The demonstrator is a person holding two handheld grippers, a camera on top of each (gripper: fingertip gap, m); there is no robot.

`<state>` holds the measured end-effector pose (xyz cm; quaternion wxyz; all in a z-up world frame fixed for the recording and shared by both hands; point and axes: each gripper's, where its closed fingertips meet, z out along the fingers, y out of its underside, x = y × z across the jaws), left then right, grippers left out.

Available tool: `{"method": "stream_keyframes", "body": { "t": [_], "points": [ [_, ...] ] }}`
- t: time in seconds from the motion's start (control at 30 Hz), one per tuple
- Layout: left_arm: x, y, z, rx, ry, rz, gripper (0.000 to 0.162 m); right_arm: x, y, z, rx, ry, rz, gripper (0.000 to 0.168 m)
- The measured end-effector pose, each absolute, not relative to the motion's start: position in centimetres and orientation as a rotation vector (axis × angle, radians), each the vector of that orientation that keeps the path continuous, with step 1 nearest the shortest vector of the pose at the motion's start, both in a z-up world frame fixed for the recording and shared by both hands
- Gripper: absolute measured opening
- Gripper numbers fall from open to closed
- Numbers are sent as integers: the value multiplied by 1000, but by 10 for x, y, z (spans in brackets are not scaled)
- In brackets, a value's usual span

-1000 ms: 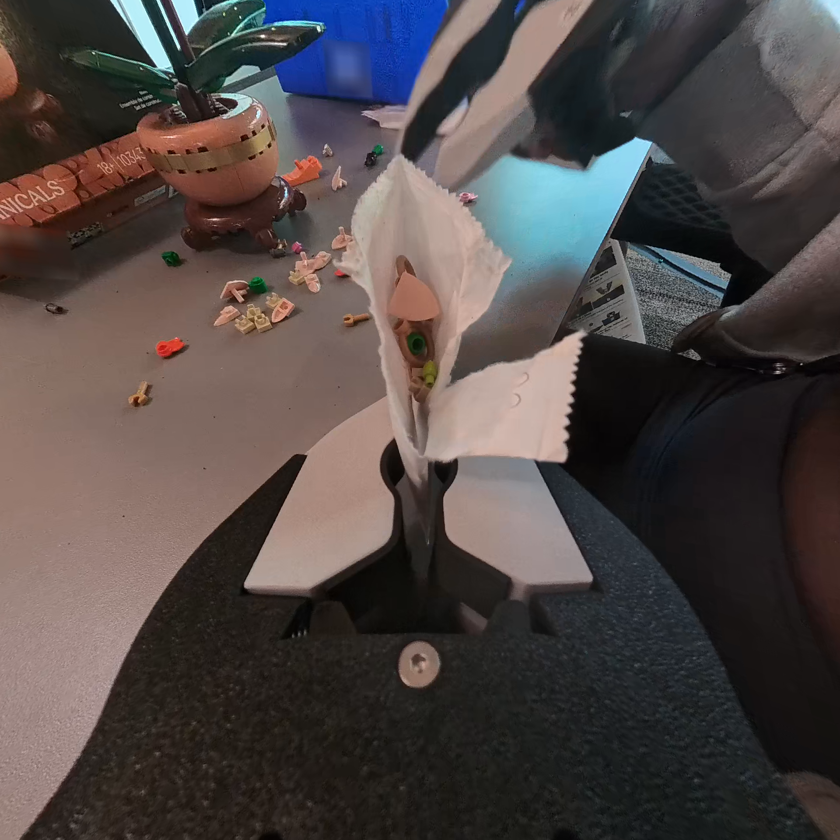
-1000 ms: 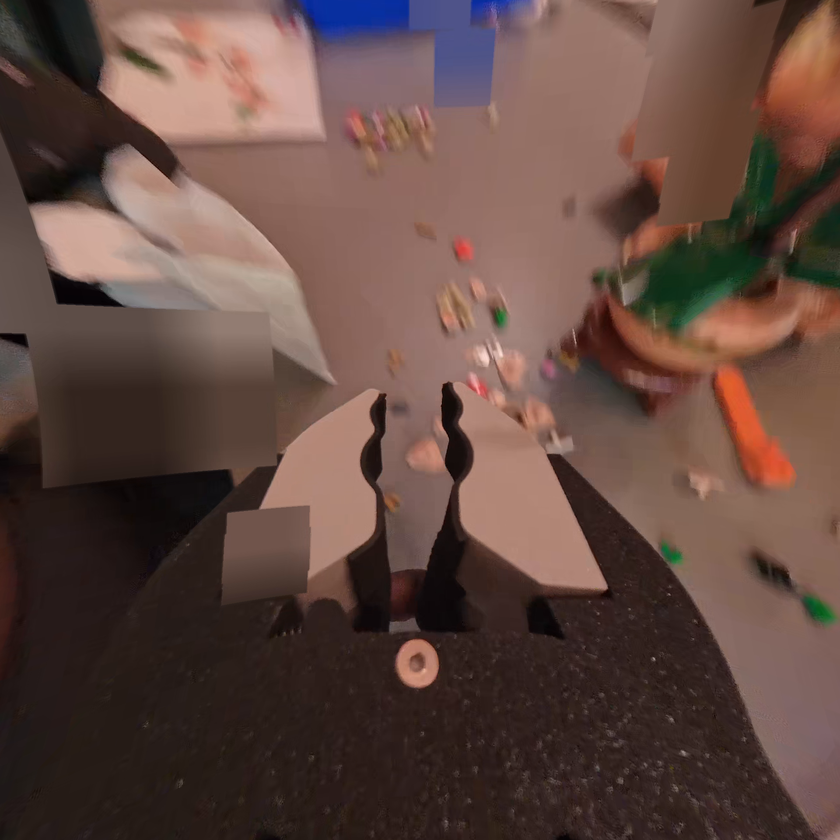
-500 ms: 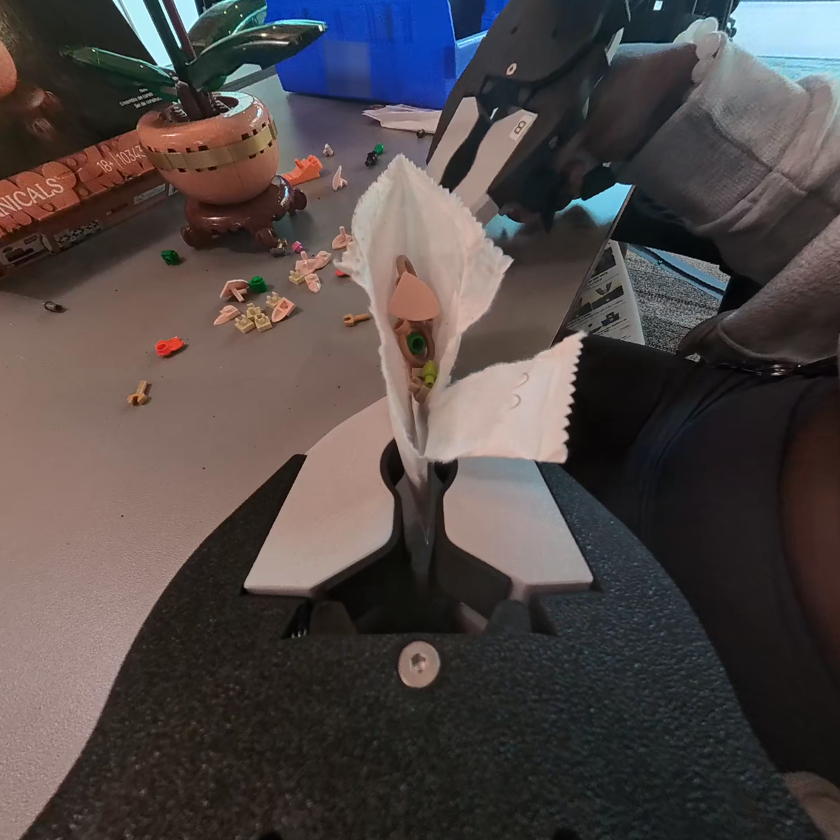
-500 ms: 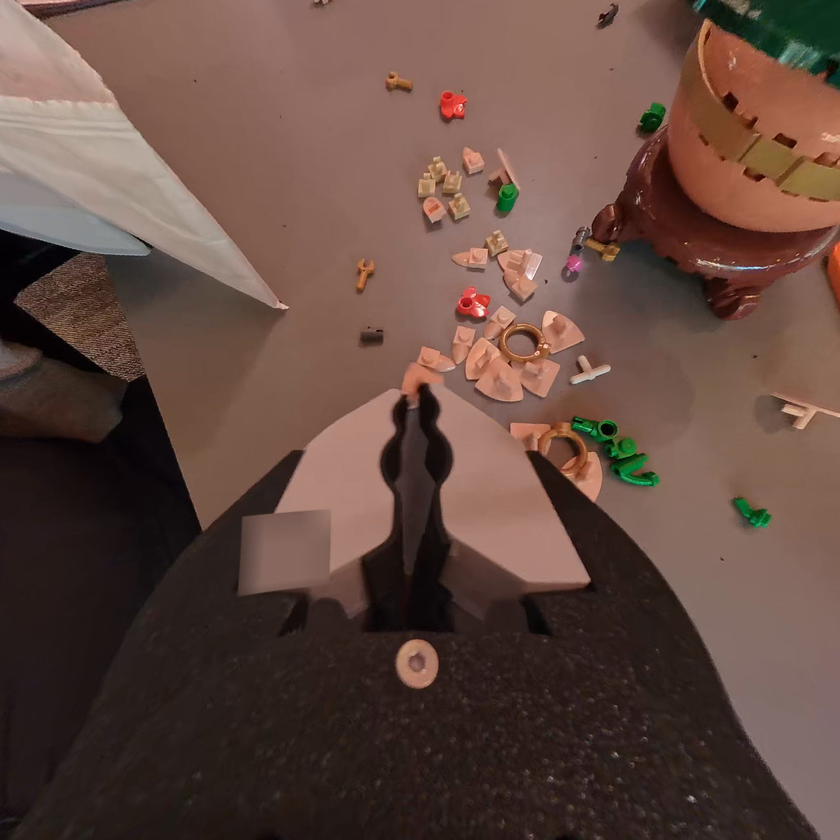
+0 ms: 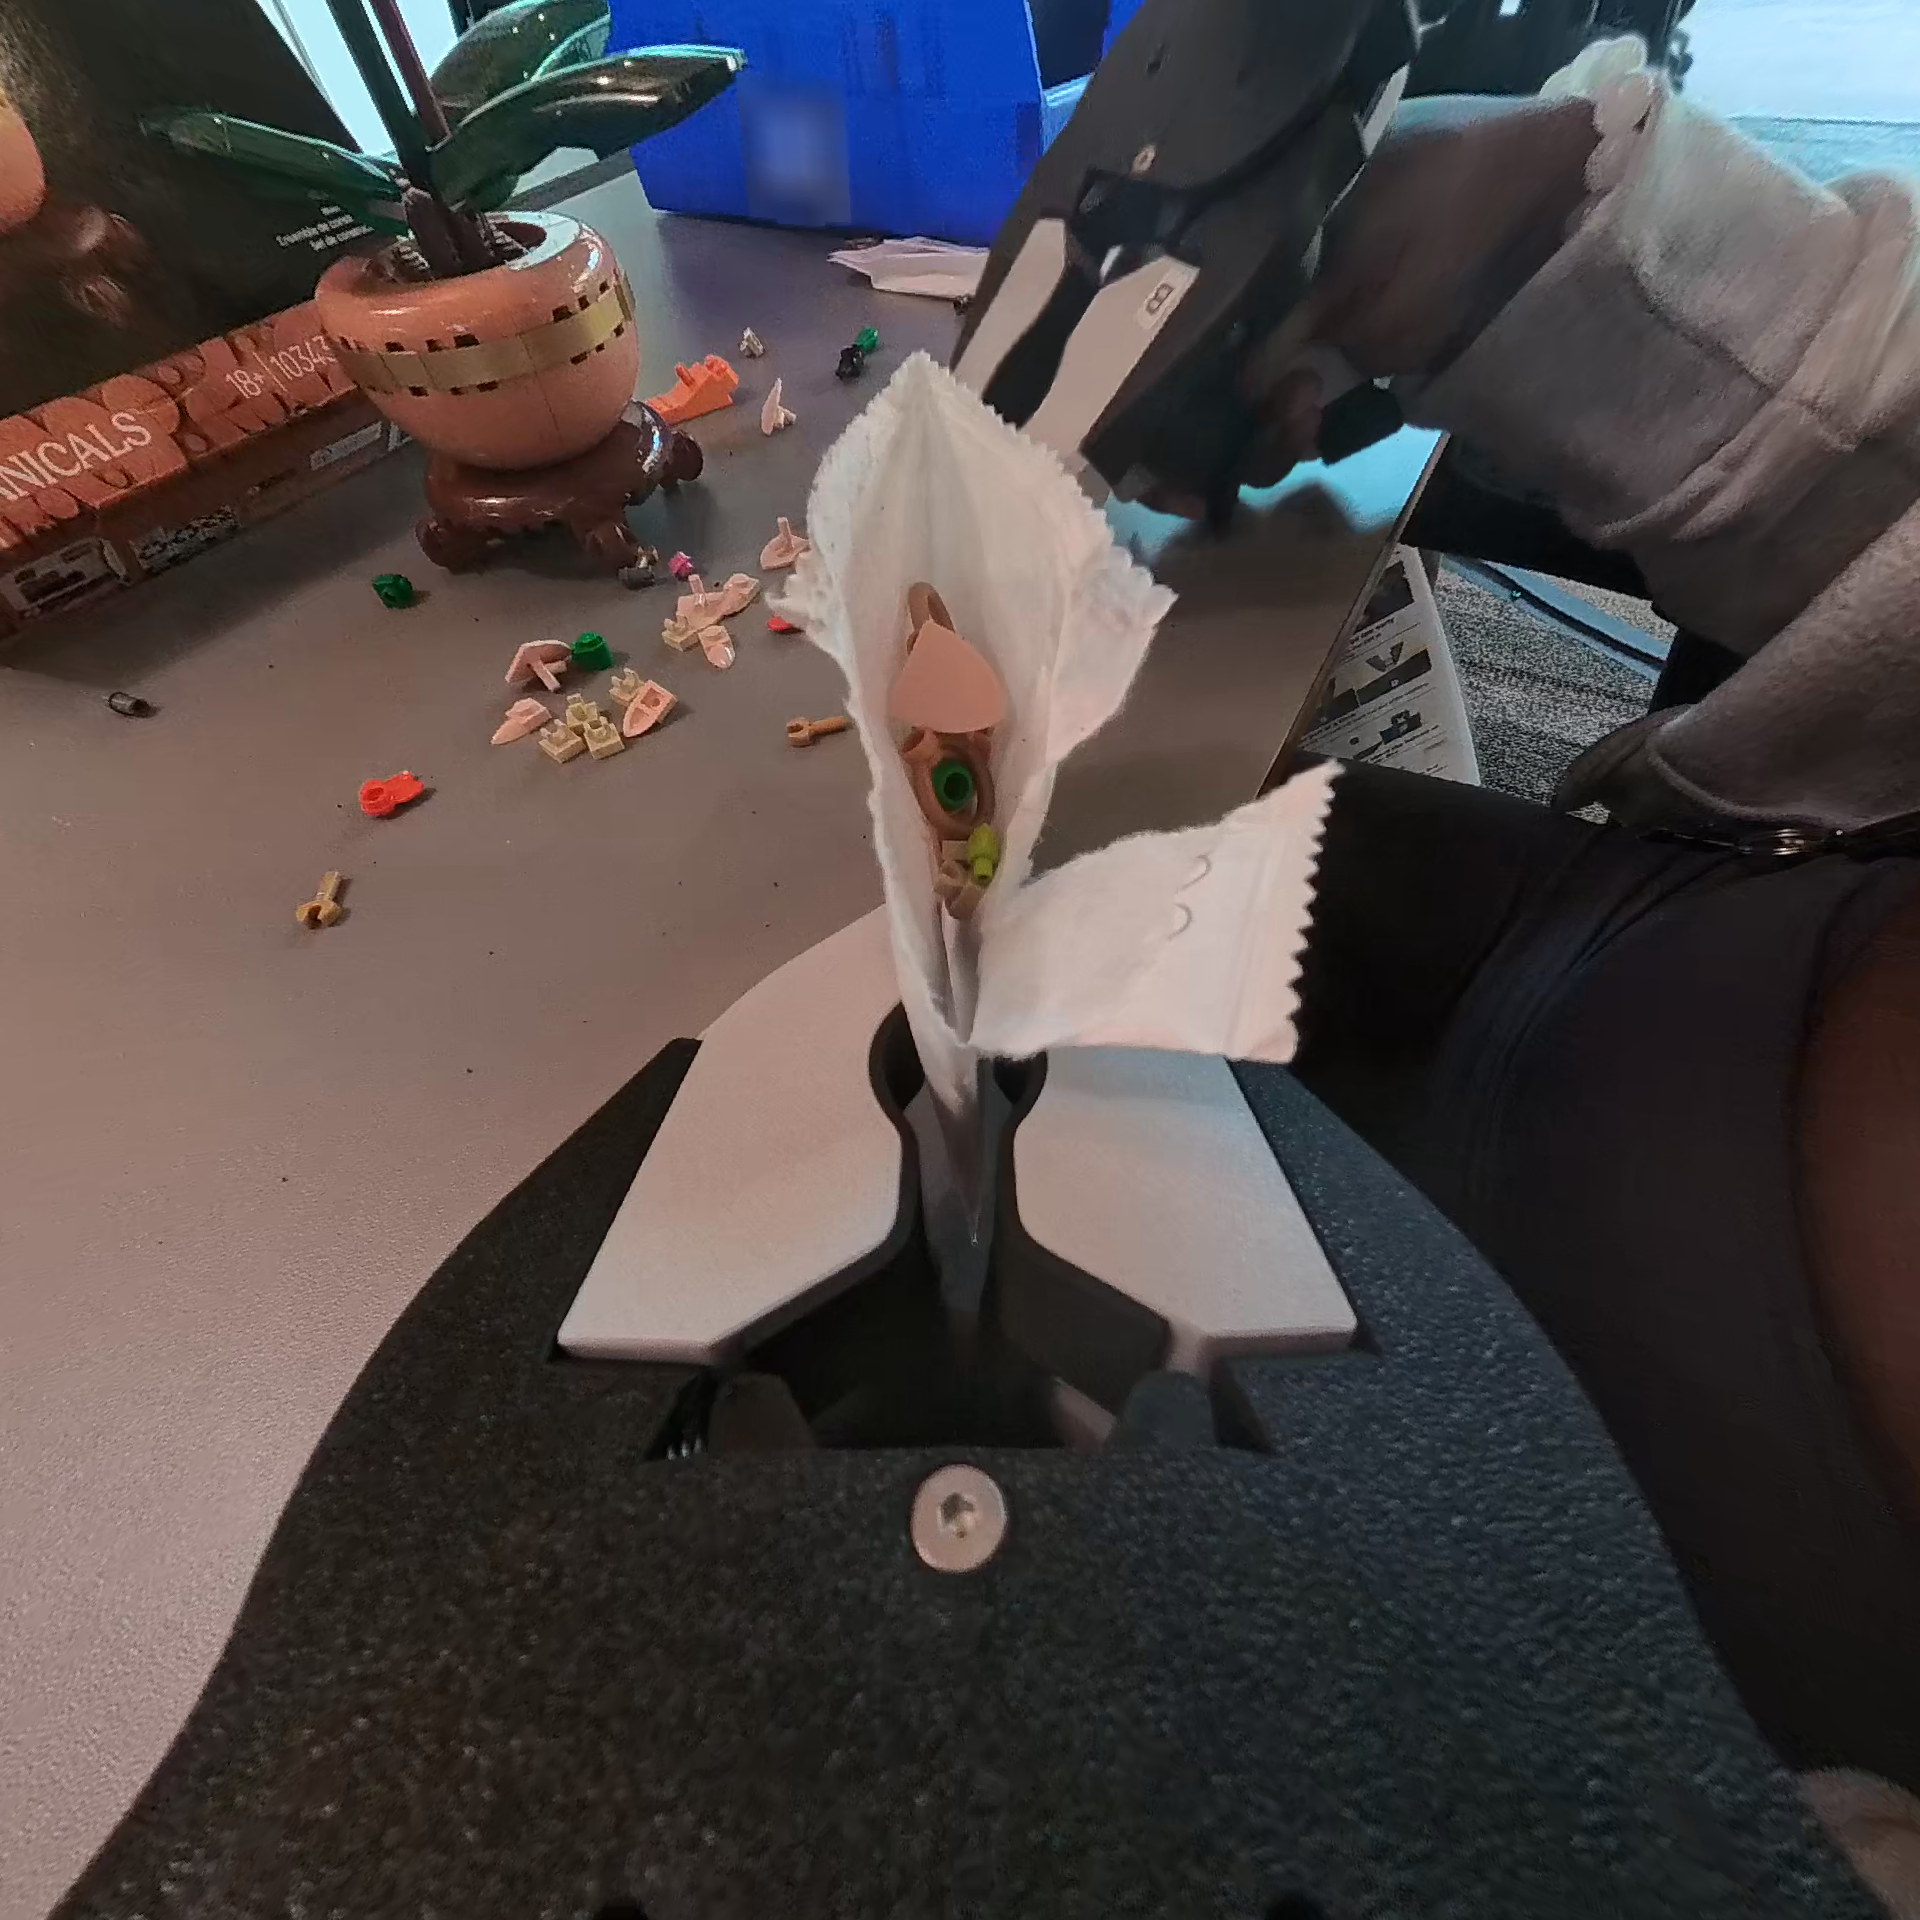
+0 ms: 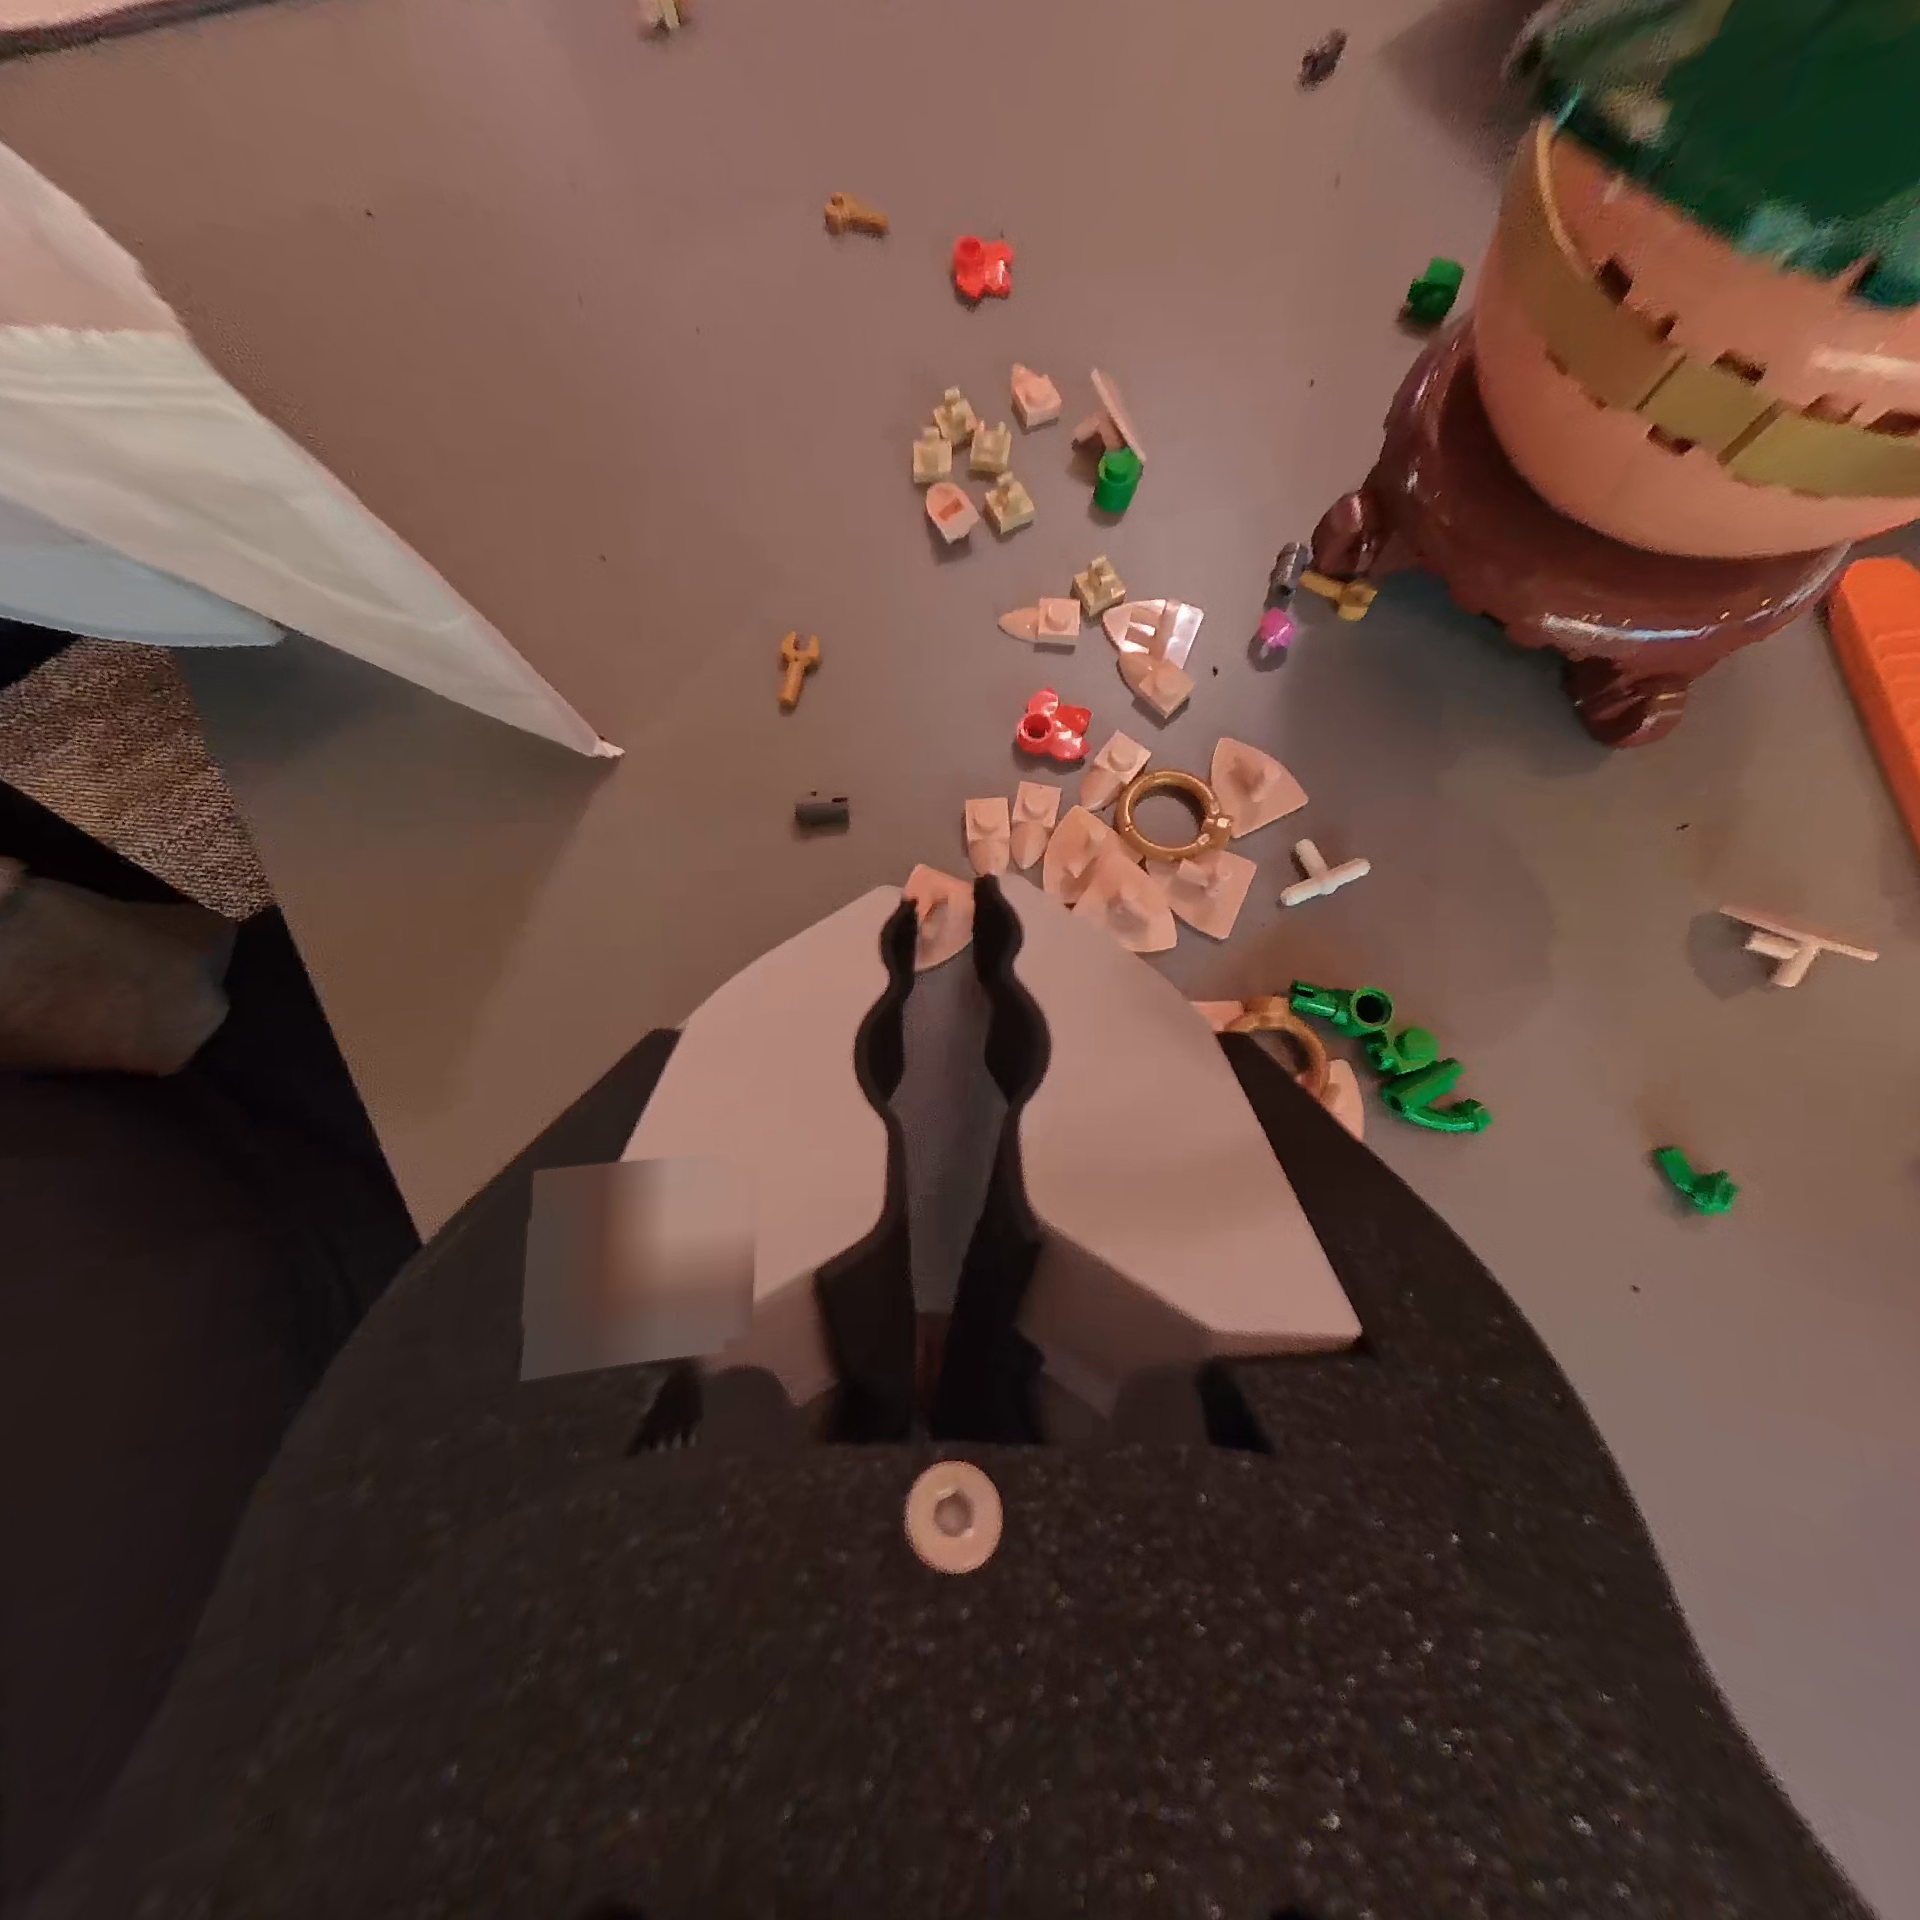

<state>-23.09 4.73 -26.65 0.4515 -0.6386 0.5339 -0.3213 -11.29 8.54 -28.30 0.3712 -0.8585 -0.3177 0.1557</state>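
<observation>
My left gripper [image 5: 956,1049] is shut on the bottom of a torn white paper bag [image 5: 966,520] and holds it upright above the grey table [image 5: 312,1091]. Inside the bag lie a pink petal piece [image 5: 945,686], a green stud [image 5: 951,781] and other small bricks. My right gripper [image 6: 945,904] points down at a pile of pink petal pieces [image 6: 1132,883]. Its jaws stand slightly apart, and one pink petal piece [image 6: 935,920] lies on the table between the tips, partly under the left fingertip. The right gripper also shows in the left wrist view [image 5: 1039,405], just behind the bag's top.
A brick-built plant pot [image 6: 1662,416] stands to the right, with an orange piece [image 6: 1881,665] beside it. A gold ring [image 6: 1174,816], green pieces [image 6: 1392,1060] and red pieces [image 6: 1055,727] lie scattered about. A box [image 5: 125,447] and a blue bin [image 5: 831,104] stand at the back. The table edge [image 5: 1351,644] is near my lap. My right fingertips sit around 12 centimeters from my left ones.
The right gripper swung down onto the pile, closed almost fully at the edge of a pink piece, then parted a little, with that piece now between its tips. The left gripper and the bag stayed still.
</observation>
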Motion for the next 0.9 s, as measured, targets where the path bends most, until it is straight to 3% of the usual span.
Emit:
{"method": "stream_keyframes", "body": {
  "t": [0.03,0.2,0.4,0.7,0.9],
  "points": [
    [-231,47,-266,-1578,1319,-794,7,-116,87,-283,-2189,-799,426,4],
    [-231,47,-267,-1582,1316,-797,7,-121,88,-270,-2137,-784,454,3],
    [-230,48,-267,-1584,1313,-794,7,-194,58,-176,-1697,-866,745,3],
    [-231,47,-266,-1578,1315,-790,8,-225,54,-200,-1772,-1029,647,17],
    [-231,47,-266,-1579,1312,-795,8,-157,66,-201,-1831,-911,494,20]
  ]
}}
